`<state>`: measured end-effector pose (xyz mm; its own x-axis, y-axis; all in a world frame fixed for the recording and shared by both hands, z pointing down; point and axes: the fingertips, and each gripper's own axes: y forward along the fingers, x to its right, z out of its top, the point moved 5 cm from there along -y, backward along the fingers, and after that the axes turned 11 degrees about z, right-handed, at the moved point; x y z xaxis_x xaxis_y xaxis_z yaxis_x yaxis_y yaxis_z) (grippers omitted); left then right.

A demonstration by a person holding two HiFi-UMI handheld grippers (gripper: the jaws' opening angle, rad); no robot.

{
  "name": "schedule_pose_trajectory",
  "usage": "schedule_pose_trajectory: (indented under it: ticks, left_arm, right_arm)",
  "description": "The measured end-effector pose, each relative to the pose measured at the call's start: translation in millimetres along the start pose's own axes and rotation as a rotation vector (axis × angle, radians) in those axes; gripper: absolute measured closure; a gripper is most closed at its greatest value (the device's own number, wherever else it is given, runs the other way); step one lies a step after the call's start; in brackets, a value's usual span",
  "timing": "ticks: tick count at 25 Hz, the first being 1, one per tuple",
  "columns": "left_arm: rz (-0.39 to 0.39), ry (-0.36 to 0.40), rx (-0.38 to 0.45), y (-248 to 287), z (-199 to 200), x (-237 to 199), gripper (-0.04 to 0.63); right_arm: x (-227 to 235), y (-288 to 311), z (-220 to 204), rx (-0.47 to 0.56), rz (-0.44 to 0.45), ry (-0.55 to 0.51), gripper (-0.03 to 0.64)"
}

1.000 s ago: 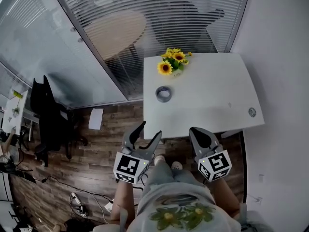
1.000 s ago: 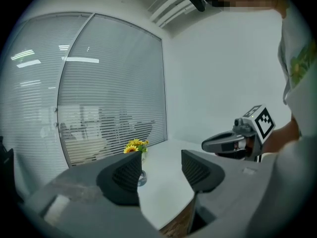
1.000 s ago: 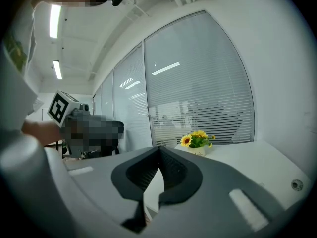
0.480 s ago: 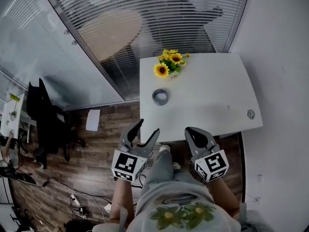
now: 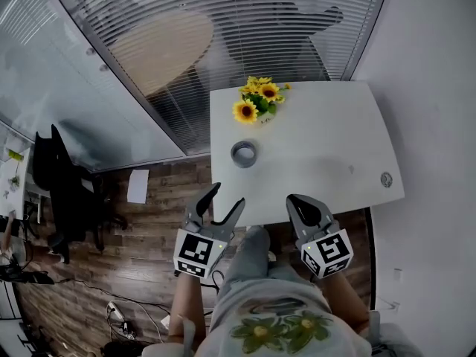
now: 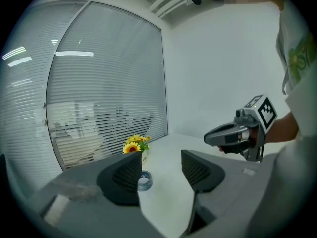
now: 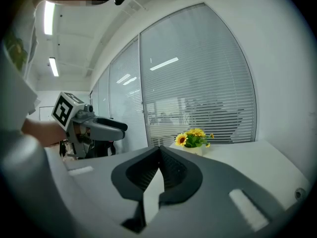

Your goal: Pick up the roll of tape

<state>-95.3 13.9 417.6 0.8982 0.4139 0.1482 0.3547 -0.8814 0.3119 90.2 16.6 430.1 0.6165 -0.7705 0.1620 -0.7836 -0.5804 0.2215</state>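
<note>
A grey roll of tape (image 5: 243, 154) lies flat near the left edge of the white table (image 5: 320, 162); the left gripper view shows the roll of tape (image 6: 144, 180) beyond the jaws. My left gripper (image 5: 225, 198) is open and empty, held short of the table's near edge. My right gripper (image 5: 302, 207) is shut with nothing in it, just over the near edge. In the right gripper view the right gripper (image 7: 159, 168) has its jaws together. The left gripper (image 6: 159, 168) shows a wide gap.
A small pot of sunflowers (image 5: 256, 101) stands at the table's far left. A round cable port (image 5: 386, 178) is near the right edge. A glass wall with blinds (image 5: 245, 28) rises behind the table. A black chair (image 5: 63, 184) stands on the wooden floor at left.
The view has shifted slightly, so the table and tape sit a little further left and nearer. Both grippers keep the same pose and the same jaw states.
</note>
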Motion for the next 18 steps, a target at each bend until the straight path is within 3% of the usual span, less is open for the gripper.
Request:
schedule_pose_trajectory:
  ticks: [6,18]
  left_arm:
    - [-0.040,0.044,-0.060,29.1,-9.3,-12.1,0.344]
    - [-0.117,0.055,-0.117,78.9,-18.8,-26.1,0.344]
  right_arm:
    - [18.2,21.8,1.7,-0.037,0.013,0.001,0.617]
    - [54.4,61.2,9.1,-0.075,0.009,0.012,0.617]
